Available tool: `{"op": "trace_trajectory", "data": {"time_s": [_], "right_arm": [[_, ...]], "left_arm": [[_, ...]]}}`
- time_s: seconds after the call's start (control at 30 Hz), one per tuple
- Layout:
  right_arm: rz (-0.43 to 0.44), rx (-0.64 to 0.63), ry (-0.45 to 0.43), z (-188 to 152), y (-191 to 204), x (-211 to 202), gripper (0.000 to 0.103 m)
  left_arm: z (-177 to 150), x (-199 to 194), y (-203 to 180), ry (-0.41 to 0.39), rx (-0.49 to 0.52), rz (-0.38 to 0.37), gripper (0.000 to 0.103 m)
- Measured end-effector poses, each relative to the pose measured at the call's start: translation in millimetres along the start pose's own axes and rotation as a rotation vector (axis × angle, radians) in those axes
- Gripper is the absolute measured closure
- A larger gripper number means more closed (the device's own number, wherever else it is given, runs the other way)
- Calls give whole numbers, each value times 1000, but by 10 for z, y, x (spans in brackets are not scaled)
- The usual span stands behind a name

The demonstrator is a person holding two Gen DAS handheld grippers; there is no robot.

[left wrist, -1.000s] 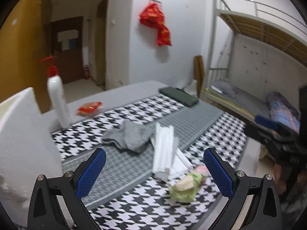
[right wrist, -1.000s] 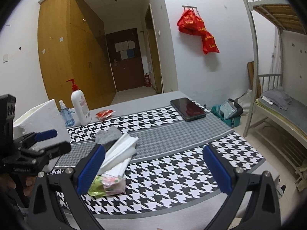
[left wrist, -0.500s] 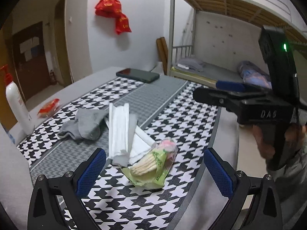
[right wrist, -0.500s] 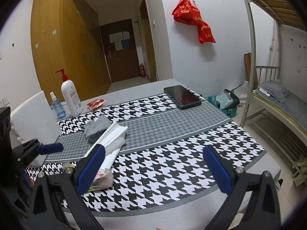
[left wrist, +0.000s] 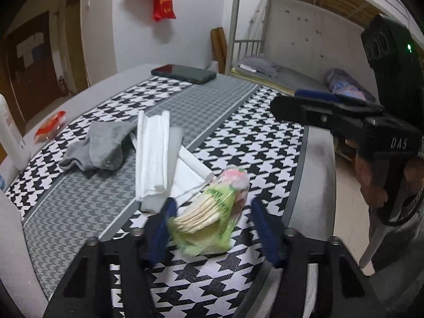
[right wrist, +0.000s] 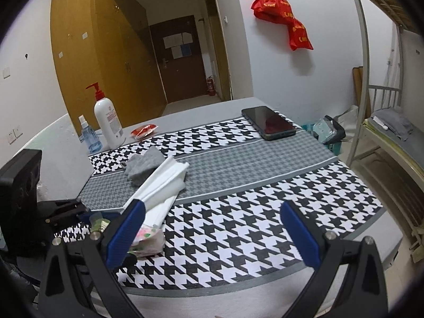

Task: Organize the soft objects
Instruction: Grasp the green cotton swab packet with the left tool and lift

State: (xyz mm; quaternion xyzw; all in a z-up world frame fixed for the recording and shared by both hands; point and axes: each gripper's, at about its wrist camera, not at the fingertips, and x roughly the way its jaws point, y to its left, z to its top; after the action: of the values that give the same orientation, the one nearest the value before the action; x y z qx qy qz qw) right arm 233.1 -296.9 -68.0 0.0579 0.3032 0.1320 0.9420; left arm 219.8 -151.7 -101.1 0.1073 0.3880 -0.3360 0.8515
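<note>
A grey sock (left wrist: 96, 147) lies crumpled toward the left edge of the houndstooth-patterned tabletop (left wrist: 267, 143). Just right of it, a folded white cloth (left wrist: 153, 156) lies with its long axis running from the near edge toward the far edge, partly overlapping the sock. At the cloth's near end sits a green and pink plastic packet of flat pads (left wrist: 212, 212), close to the near edge; its long axis slants from near-left to far-right, pink end pointing away.

The left gripper (left wrist: 212, 228) straddles the packet, its blue pads either side. The left pad seems to meet the wrapper; the right pad stands clear of it. Its jaws have just been closing from full width a second ago, and the gripper now sits lower and nearer the packet.

To the right, the right gripper (right wrist: 212, 233) hangs above the near edge, spread wide with nothing between its pads.
</note>
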Motion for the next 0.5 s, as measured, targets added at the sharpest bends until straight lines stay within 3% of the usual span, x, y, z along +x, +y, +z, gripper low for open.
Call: {"op": "trace_trajectory", "data": {"time_s": [0.1,0.27,0.5], "right_arm": [[-2,-5,11,14,-14,19,0],[-3,-22,28,22,-29,36,0],[-11,-42,51,50,16,105,0]], "left_arm": [[-18,67,-9,46,8,1,63],[-35,-17,-16,8,18,-6,73],[-86,-297,-19,-114,12,-68,73]]}}
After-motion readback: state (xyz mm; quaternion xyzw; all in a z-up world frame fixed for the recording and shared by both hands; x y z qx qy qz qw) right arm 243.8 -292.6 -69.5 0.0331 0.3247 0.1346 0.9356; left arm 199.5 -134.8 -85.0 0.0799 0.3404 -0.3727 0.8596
